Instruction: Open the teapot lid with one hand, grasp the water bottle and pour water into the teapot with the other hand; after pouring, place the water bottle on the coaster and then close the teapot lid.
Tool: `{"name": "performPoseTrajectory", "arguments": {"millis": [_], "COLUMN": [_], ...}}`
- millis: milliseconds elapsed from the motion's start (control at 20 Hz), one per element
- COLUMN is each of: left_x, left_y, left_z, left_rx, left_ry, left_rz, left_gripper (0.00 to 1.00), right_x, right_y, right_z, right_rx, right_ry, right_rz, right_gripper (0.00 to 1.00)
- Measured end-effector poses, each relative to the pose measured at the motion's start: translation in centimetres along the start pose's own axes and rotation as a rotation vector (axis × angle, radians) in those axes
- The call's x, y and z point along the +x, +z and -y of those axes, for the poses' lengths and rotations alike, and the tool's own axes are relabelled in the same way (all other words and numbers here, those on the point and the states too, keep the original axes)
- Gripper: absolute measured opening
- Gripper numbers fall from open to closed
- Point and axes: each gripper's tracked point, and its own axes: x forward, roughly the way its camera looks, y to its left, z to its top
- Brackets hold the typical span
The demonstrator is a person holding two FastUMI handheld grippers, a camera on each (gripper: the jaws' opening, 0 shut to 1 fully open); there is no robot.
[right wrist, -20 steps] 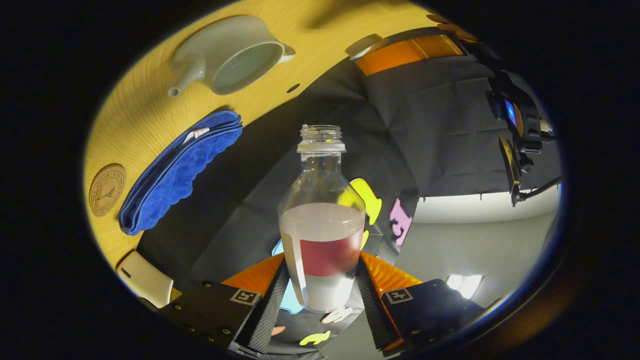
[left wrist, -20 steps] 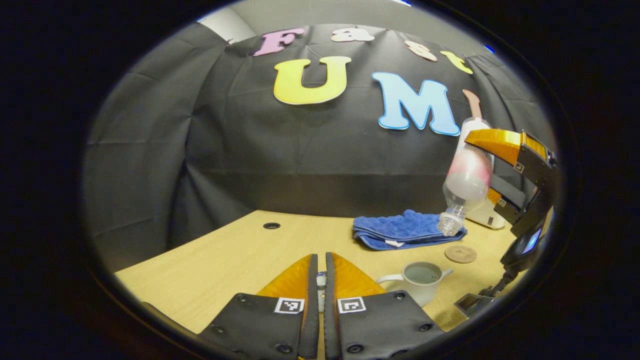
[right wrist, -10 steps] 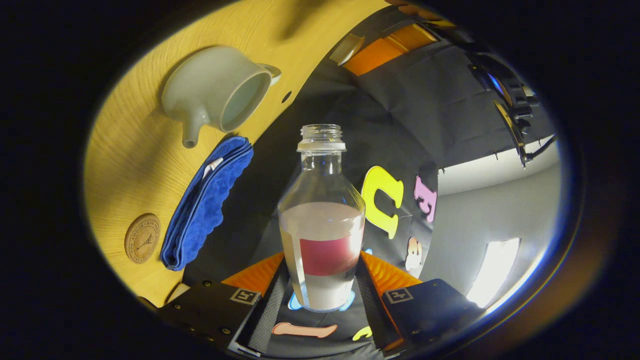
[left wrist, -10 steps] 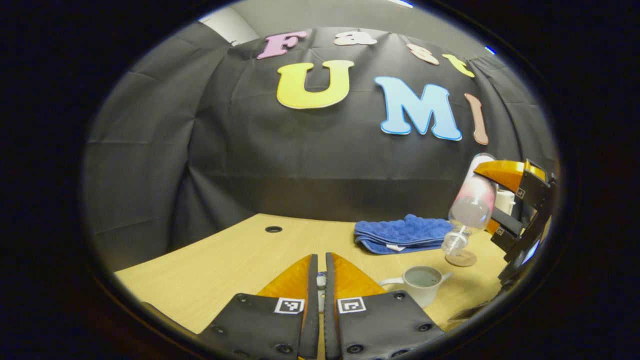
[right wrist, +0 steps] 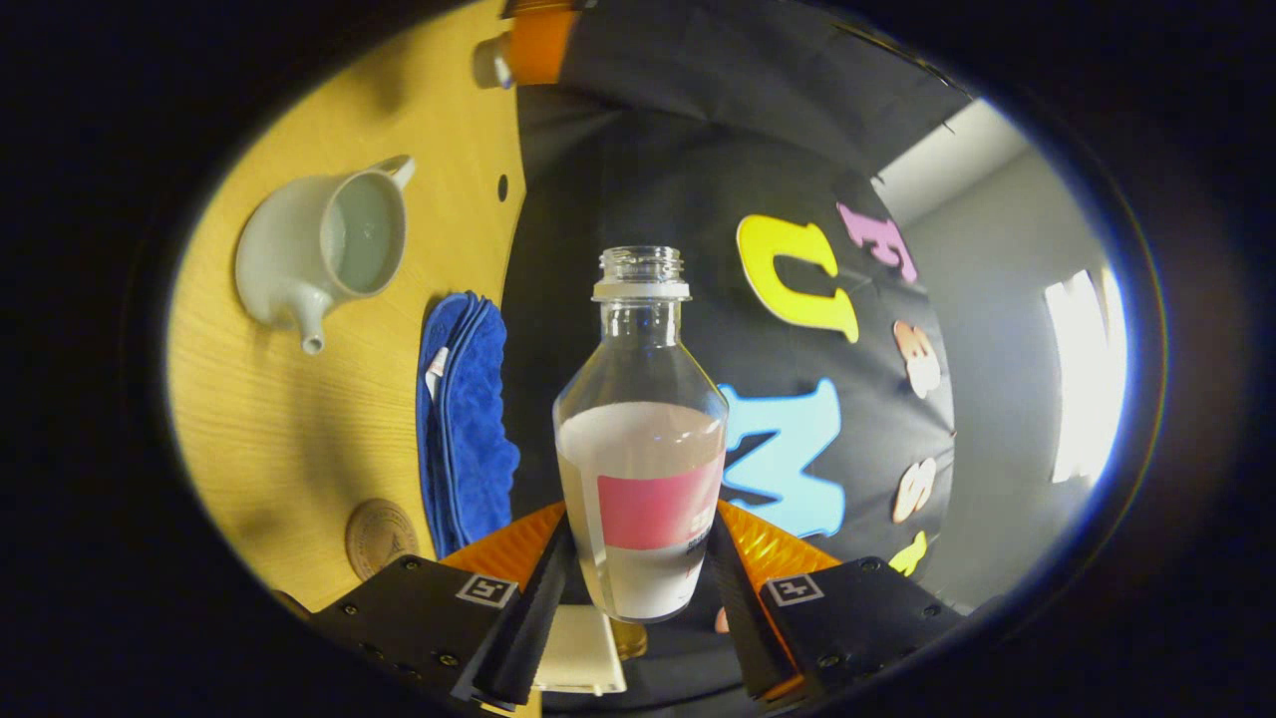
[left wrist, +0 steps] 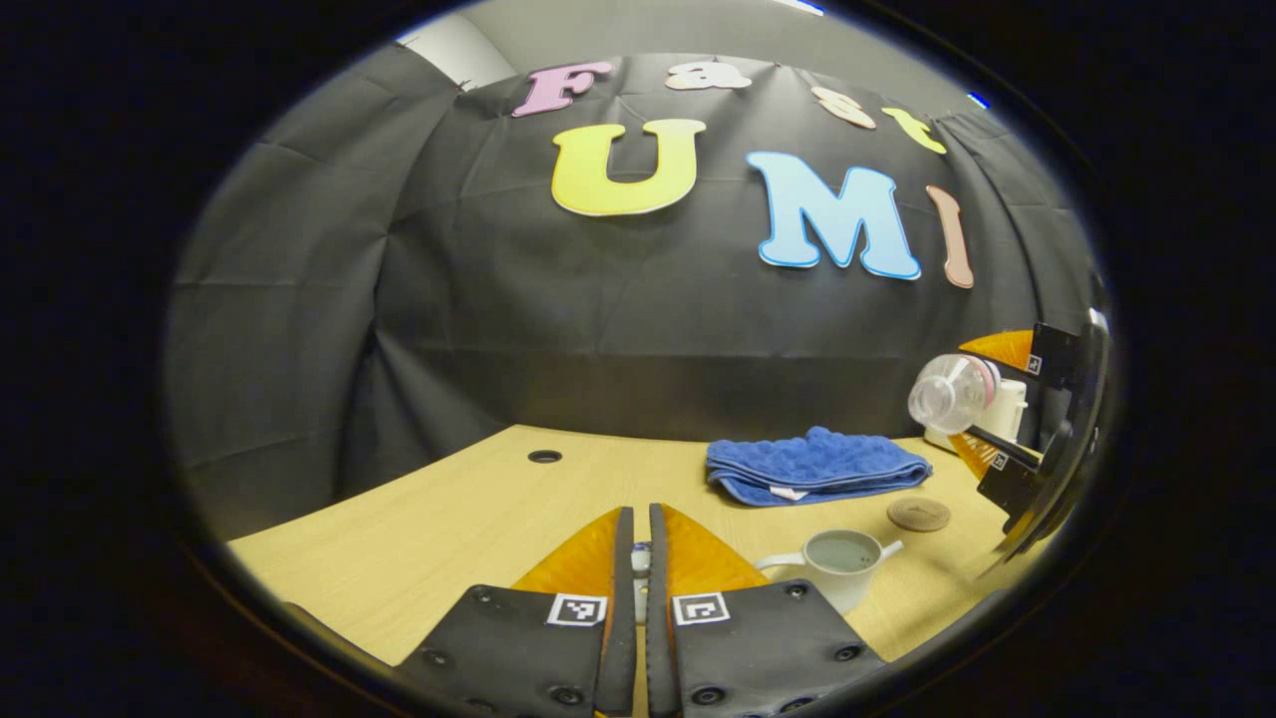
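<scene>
The white teapot (left wrist: 835, 576) stands open on the wooden table (left wrist: 449, 519) with water inside; it also appears in the right gripper view (right wrist: 289, 261). My left gripper (left wrist: 640, 524) is shut on the teapot lid (left wrist: 640, 560), held above the table left of the pot. My right gripper (right wrist: 641, 514) is shut on the clear water bottle (right wrist: 641, 439), which is uncapped, has a red label and is partly full. In the left gripper view the bottle (left wrist: 947, 392) lies roughly level at the far right, mouth toward me. The round coaster (left wrist: 918, 514) lies beyond the teapot.
A folded blue cloth (left wrist: 812, 464) lies behind the teapot and coaster, near the wall. A white box (left wrist: 1009, 404) sits at the back right behind the bottle. A cable hole (left wrist: 544, 456) is in the table at the back left.
The right gripper has swung the bottle up from mouth-down over the teapot to roughly level and carried it right, away from the pot. The left gripper has held still.
</scene>
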Motion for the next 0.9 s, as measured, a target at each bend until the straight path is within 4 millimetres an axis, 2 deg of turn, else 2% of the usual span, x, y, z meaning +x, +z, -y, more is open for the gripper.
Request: {"name": "performPoseTrajectory", "arguments": {"millis": [400,500,750,900], "left_x": [0.2,0.1,0.1,0.2], "left_y": [-0.3,-0.3,-0.4,-0.5], "left_z": [0.1,0.1,0.1,0.0], "left_rx": [0.002,0.002,0.003,0.006], "left_ry": [-0.002,-0.002,-0.002,-0.001], "left_rz": [-0.013,-0.013,-0.015,-0.019], "left_gripper": [0.11,0.11,0.11,0.11], "right_x": [-0.1,0.2,1.4,2.6], "right_y": [0.4,0.0,-3.0,-5.0], "right_z": [-3.6,-4.6,-6.3,-7.9], "right_rx": [0.68,0.842,1.16,1.272], "right_ry": [0.25,0.283,0.298,0.287], "right_rz": [-0.124,-0.144,-0.252,-0.319], "right_gripper": [0.76,0.76,0.76,0.76]}}
